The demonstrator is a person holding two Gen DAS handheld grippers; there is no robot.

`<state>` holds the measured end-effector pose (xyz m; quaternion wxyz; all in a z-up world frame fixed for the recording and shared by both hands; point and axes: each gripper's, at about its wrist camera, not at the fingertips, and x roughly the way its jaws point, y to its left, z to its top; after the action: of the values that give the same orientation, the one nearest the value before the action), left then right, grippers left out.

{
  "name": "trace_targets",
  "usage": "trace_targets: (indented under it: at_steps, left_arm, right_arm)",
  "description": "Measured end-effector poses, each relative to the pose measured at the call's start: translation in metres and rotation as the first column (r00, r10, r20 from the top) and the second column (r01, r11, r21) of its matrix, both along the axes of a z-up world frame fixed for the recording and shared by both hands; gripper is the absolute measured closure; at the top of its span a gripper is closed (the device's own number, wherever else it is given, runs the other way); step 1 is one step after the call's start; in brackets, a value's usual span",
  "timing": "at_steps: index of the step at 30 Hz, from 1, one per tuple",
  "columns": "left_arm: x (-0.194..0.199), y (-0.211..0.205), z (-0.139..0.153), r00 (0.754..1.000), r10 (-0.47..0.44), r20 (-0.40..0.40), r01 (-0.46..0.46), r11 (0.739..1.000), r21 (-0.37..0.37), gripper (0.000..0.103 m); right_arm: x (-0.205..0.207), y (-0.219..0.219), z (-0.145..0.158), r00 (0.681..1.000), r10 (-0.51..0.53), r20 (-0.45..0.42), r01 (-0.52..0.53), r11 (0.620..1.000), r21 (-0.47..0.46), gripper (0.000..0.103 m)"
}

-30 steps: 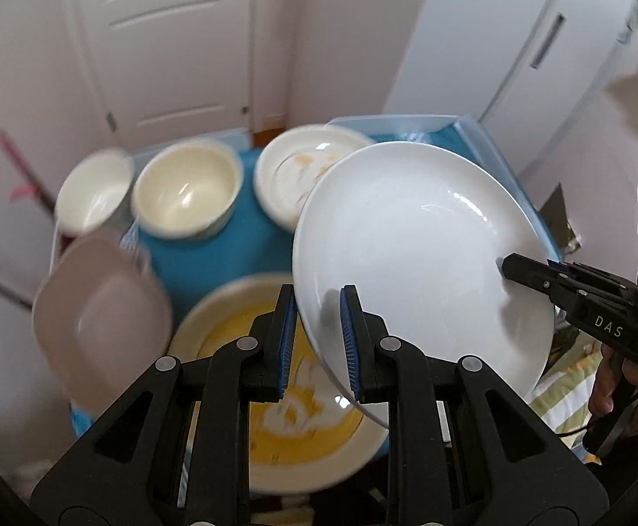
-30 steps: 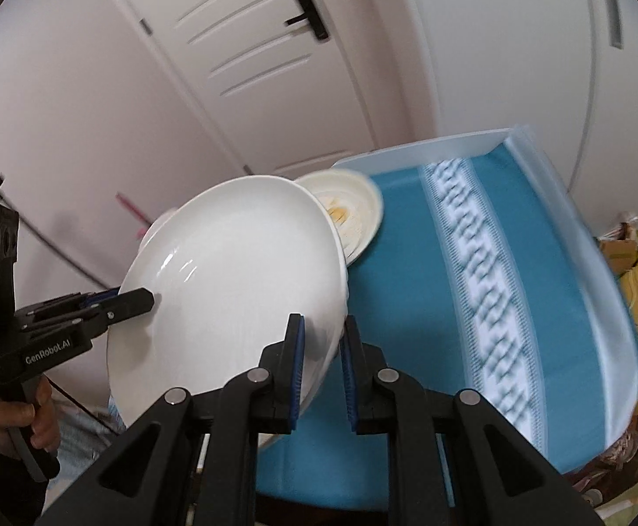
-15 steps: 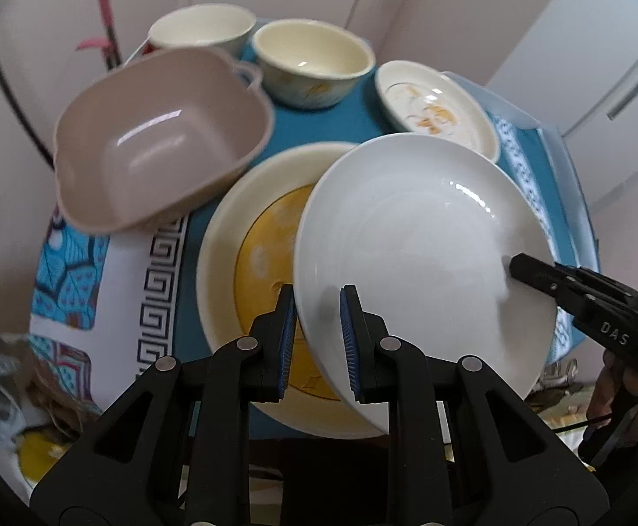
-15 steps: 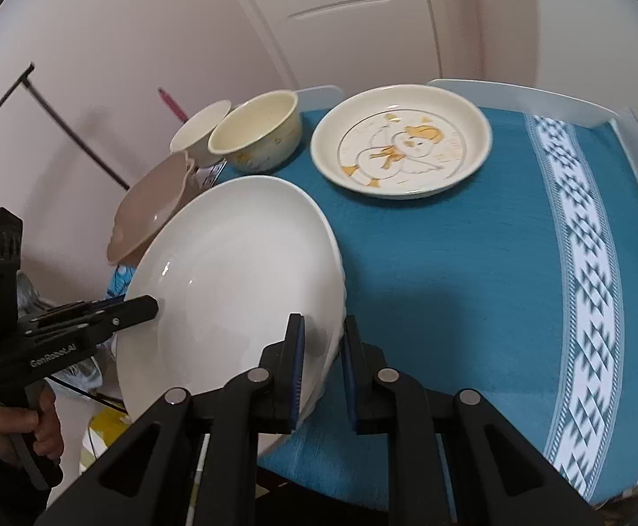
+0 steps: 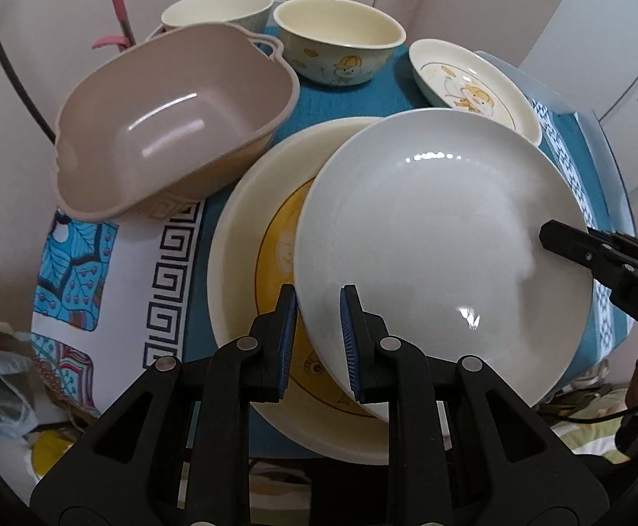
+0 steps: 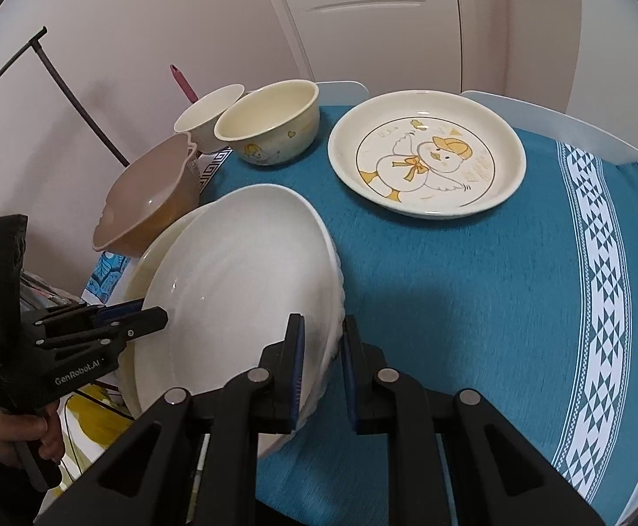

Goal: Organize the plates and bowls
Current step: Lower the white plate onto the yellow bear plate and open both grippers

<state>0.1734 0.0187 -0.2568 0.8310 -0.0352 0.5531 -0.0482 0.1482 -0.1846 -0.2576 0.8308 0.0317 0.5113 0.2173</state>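
- Because the round glossy white ceramic plate point(image 5: 428, 245) looks stiff, slick and breakable, opposite rim grips suit it.
- Left gripper point(image 5: 318, 328) and right gripper point(image 6: 322, 359) each pinch its rim between their jaws, the plate tilted over the large cream plate with a yellow centre point(image 5: 248, 236).

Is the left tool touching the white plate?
Touching. In the left wrist view the left tool has its blue pads clamped on the white plate's rim.

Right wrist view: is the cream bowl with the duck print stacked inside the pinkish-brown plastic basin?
No: the cream bowl with the duck print stands on the teal tablecloth, beside the pinkish-brown plastic basin, which holds nothing.
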Motion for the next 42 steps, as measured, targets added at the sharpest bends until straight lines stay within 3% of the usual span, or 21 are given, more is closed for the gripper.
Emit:
trace_targets:
  at_steps: [5, 9, 12, 24, 32, 38, 42]
  left_arm:
    - [-0.002, -0.014, 0.001, 0.999, -0.023, 0.029, 0.019, 0.992, 0.125, 0.085]
    - [-0.008, -0.027, 0.000, 0.998, -0.035, 0.055, 0.021, 0.970, 0.243, 0.085]
    - [-0.012, -0.029, 0.001, 0.997, -0.033, 0.068, 0.013, 0.960, 0.281, 0.085]
    - [-0.016, -0.018, 0.005, 0.996, -0.010, 0.084, -0.017, 0.951, 0.308, 0.085]
    - [-0.020, -0.016, 0.007, 0.995, 0.005, 0.096, -0.033, 0.956, 0.291, 0.085]
    - [-0.021, -0.017, 0.009, 0.994, 0.017, 0.104, -0.050, 0.944, 0.325, 0.085]
    - [-0.023, -0.013, 0.014, 0.994, 0.022, 0.110, -0.055, 0.952, 0.300, 0.085]
  right_arm:
    - [0.003, 0.006, -0.002, 1.000, 0.024, 0.011, -0.024, 0.999, -0.038, 0.088]
    - [0.002, 0.014, -0.002, 0.998, 0.055, 0.035, -0.052, 0.995, -0.089, 0.088]
    - [0.001, 0.018, -0.004, 0.996, 0.073, 0.044, -0.068, 0.991, -0.119, 0.088]
    - [-0.003, 0.038, -0.008, 0.987, 0.130, 0.091, -0.104, 0.964, -0.244, 0.088]
    - [-0.004, 0.037, -0.009, 0.989, 0.120, 0.089, -0.096, 0.967, -0.234, 0.088]
    - [-0.005, 0.037, -0.008, 0.989, 0.122, 0.083, -0.102, 0.973, -0.207, 0.088]
    - [-0.008, 0.039, -0.006, 0.988, 0.119, 0.098, -0.097, 0.974, -0.204, 0.088]
